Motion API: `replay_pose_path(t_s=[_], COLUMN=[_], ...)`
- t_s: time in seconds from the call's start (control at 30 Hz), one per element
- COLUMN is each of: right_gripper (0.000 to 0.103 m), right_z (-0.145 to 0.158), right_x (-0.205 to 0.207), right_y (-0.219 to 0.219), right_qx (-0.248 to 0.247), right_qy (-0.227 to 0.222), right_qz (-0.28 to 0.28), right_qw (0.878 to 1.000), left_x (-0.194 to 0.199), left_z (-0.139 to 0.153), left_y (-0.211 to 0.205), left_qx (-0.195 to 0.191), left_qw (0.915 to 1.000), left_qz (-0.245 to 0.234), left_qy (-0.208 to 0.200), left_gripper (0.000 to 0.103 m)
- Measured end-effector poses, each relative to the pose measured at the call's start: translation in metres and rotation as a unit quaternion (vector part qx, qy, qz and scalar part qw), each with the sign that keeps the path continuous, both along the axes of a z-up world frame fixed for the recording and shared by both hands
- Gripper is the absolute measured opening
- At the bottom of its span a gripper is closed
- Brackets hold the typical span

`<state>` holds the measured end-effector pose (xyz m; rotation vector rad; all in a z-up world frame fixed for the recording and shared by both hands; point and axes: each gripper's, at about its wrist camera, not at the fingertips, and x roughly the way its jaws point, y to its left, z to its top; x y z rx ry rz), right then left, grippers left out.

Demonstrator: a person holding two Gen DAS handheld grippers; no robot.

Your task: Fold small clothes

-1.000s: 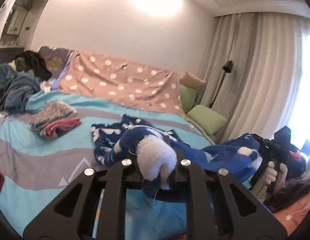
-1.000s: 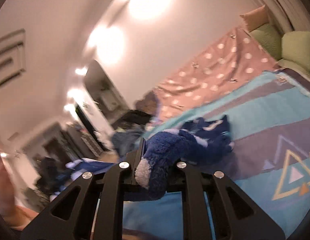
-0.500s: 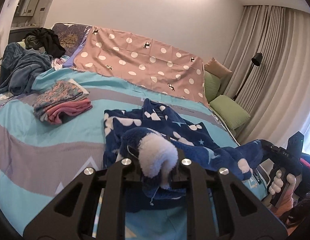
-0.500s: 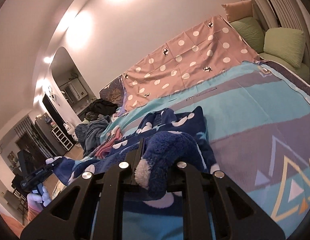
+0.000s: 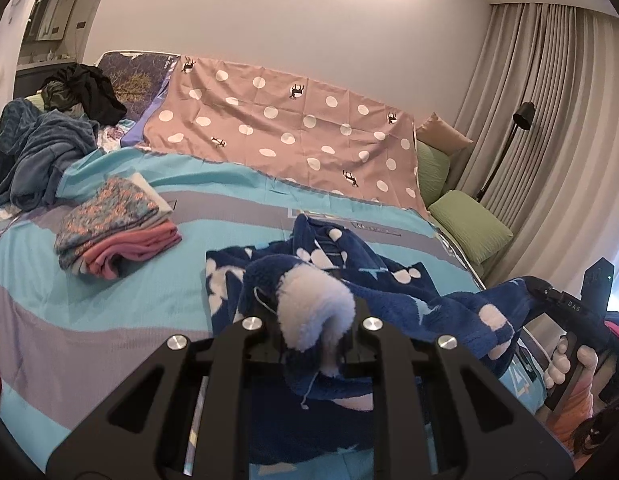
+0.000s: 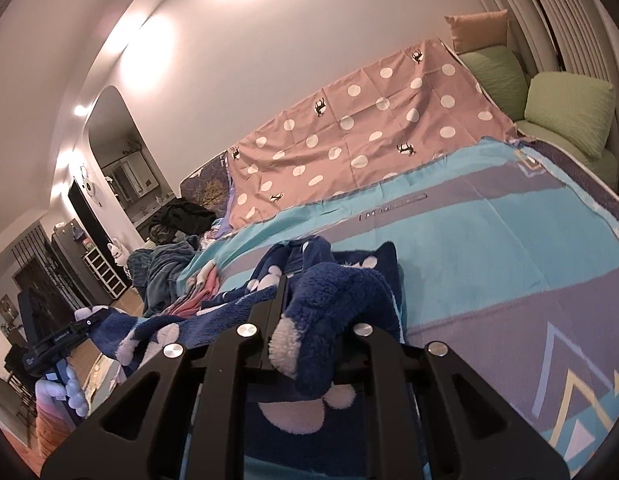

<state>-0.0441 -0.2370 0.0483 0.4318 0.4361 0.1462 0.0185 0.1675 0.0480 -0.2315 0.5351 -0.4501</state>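
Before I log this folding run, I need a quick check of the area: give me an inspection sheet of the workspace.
Surface: bed with teal and grey cover, dotted pink sheet at its head.
Job's things: blue fleece garment, far part on the bed, near edge lifted; folded pile beside it.
Clutter: loose clothes heap at far corner.
Grippers: left gripper and right gripper each shut on the garment.
Cables: nothing seen.
Surroundings: green cushions, floor lamp, curtains.

Home bedroom; bed (image 5: 109, 304), pillows (image 5: 469, 228), curtains (image 5: 549, 120), floor lamp (image 5: 523, 114)
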Motion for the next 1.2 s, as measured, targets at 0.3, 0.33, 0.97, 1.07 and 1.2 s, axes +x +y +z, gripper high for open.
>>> replay_pose_path(t_s=[0.3, 0.33, 0.97, 1.07, 1.2], right_gripper=[0.015, 0.015, 0.015, 0.015, 0.015], right_z=[-0.004, -0.005, 0.017, 0.016, -0.008], right_x=[0.031, 0.032, 0.126, 0.161, 0.216], right_y=[0.001, 0.002, 0.004, 0.000, -0.007], right_qx=[-0.034, -0.037, -0.098, -0.103, -0.107], right_qy=[0.006, 0.006, -0.033, -0.026, 0.015], right_qz=[-0.012, -0.012, -0.023, -0.026, -0.032], right_qw=[0.999, 0.999, 0.994, 0.994, 0.994], left_x=[0.033, 0.035, 0.130, 0.158, 0.202], left_z=[-0.002, -0.002, 0.005, 0.006, -0.006], left_y=[-0.011, -0.011, -0.029, -0.039, -0.053], left_qx=[0.020, 0.021, 0.041, 0.063, 0.092], left_qw=[0.9998, 0.9997, 0.9984, 0.9966, 0.9942], left_qz=[0.007, 0.007, 0.035, 0.046, 0.053], left_qy=[0.002, 0.002, -0.017, -0.027, -0.020], left_gripper=[0.017, 0.017, 0.017, 0.017, 0.018])
